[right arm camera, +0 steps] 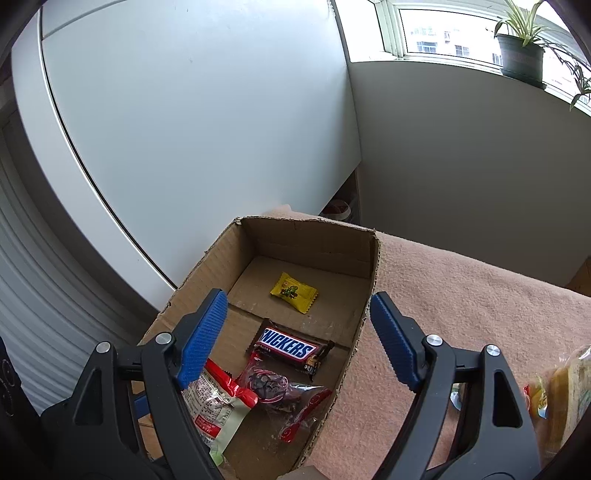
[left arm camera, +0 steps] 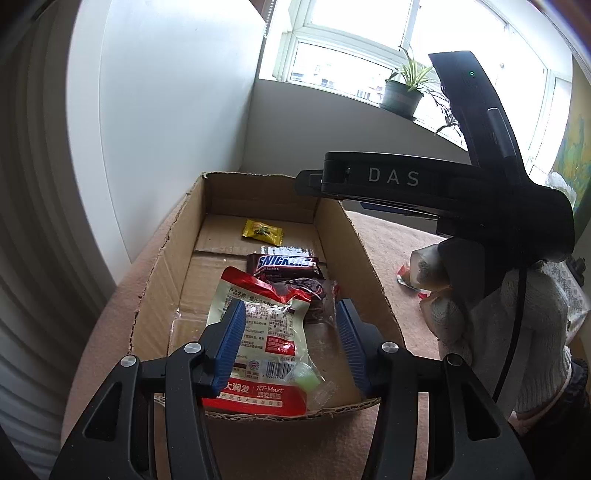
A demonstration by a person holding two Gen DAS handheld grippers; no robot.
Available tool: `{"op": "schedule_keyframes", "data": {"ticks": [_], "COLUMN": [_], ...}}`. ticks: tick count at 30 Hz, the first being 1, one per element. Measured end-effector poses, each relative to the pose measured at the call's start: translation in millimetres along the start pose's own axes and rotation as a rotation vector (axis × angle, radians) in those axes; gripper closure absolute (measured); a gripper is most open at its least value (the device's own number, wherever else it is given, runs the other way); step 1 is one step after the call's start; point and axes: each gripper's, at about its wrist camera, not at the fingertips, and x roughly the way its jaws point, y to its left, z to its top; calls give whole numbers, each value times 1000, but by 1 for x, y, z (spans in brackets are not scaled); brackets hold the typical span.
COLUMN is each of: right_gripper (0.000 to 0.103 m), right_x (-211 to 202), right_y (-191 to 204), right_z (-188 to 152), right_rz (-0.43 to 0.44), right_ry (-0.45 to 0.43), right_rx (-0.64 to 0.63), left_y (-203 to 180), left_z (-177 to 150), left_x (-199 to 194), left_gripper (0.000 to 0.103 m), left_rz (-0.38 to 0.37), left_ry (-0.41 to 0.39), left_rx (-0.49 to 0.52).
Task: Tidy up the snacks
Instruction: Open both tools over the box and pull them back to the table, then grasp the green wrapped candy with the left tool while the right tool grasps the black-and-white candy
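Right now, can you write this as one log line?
box: holds yellow candy, Snickers, red pouch, dark packet | left gripper: open | right gripper: open

Grey wall [right arm camera: 461, 155], bright window [left arm camera: 351, 33] (potted plant [left arm camera: 402, 92] on sill)

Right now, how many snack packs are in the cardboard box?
4: yellow candy at the far end, Snickers bar mid-box, dark red-trimmed pouch nearer, red-and-white RT-Mart bag at the near end. Smaller ones could hide beneath.
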Motion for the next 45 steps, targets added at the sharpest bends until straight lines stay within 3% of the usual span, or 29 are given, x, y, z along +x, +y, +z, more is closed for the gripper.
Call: {"op": "schedule_keyframes", "data": {"ticks": [10,22,26,34,38,45], "right_gripper": [21,21,21,21,37,42], "right_x": [-62,-143,-148,-154,-145,-140], "right_y": [-40,-109,-129,-151,-156,-160], "right_z": [-25,-101,-131,-179,-193,-196], "right_rz": [-47,-181,-231,-228,-199,-186], "right_ry": [-15,-31,6,62,101,110], "right_rx": [13,34,60,105,133,143], "left_y": [-18,-68,-91,-134,-158,-187], "left_z": [-2,-3,-6,-14,-20,-21], "left_x": [3,11,18,35,49,74], "left_gripper": [53,53,53,53,53,59], "left_rz": [-17,-81,-105,-165,-196,-215], "left_ry": [5,34,58,112,160,227], "left_rx": [18,79,104,166,215,276]}}
